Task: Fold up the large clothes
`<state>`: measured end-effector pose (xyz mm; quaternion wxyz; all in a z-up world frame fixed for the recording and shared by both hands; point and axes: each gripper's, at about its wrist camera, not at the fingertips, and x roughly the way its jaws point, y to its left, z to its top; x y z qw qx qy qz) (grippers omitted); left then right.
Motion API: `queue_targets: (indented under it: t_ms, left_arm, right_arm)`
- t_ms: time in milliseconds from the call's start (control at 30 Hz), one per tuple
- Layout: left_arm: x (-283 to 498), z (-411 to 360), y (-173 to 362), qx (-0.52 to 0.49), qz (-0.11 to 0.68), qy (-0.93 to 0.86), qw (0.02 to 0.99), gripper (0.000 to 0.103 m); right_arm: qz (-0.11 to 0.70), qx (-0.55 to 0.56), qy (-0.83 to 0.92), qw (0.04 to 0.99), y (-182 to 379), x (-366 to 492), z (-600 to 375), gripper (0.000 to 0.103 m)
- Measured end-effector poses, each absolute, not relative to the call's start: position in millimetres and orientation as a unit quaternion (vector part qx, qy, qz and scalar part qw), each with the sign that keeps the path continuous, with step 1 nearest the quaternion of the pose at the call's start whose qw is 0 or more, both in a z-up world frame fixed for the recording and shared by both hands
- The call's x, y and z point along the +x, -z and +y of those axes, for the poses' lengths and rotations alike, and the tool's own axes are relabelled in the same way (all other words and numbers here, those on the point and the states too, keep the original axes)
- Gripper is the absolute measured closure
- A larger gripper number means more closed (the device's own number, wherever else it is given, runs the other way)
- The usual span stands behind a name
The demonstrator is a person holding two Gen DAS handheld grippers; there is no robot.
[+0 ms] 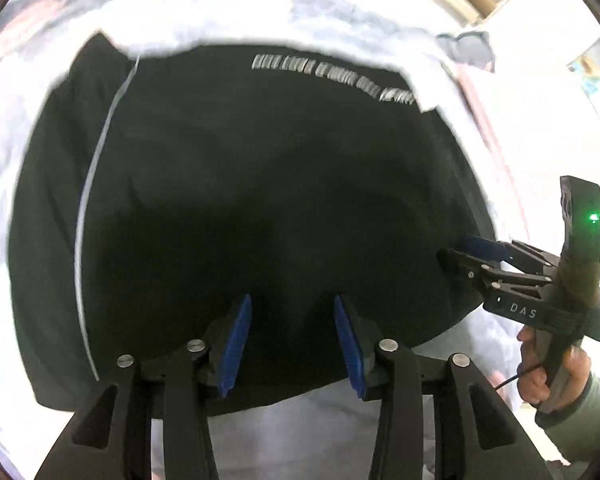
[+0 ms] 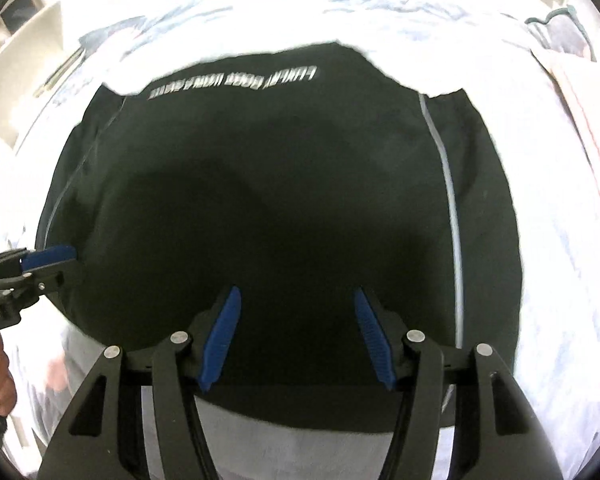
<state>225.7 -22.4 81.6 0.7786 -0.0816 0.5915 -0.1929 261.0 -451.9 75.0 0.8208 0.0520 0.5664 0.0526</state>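
Observation:
A large black garment lies spread flat on a white sheet; it carries a line of white lettering near its far edge and a pale stripe down one side. My left gripper hovers over the garment's near hem, jaws open, with nothing pinched between the blue pads. In the right wrist view the same garment fills the middle. My right gripper also stands open above the near hem. Each gripper shows in the other's view: the right gripper and the left gripper both point at the cloth's side edges.
The white sheet surrounds the garment on all sides. A grey crumpled item lies at the far corner. White shelving stands beyond the bed. A hand in a grey-green sleeve grips the right gripper's handle.

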Motion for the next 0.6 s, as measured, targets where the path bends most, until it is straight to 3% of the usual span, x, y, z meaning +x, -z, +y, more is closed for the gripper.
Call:
queue_targets:
  t_ms: [133, 433, 600]
  left_arm:
    - [239, -15, -48, -0.128, 0.616, 0.164, 0.759, 0.059]
    - [215, -7, -61, -0.127, 0.605, 0.172, 0.767, 0.058]
    - [184, -13, -71, -0.110, 0.617, 0.214, 0.749, 0.058]
  right_arm:
    - [0.578, 0.040, -0.039, 0.814, -54, 259, -444, 0.040]
    - [0.566, 0.042, -0.031, 0.823, -55, 247, -441, 0.038]
    - [0.572, 0.041, -0.029, 0.819, -56, 222, -433, 0.016]
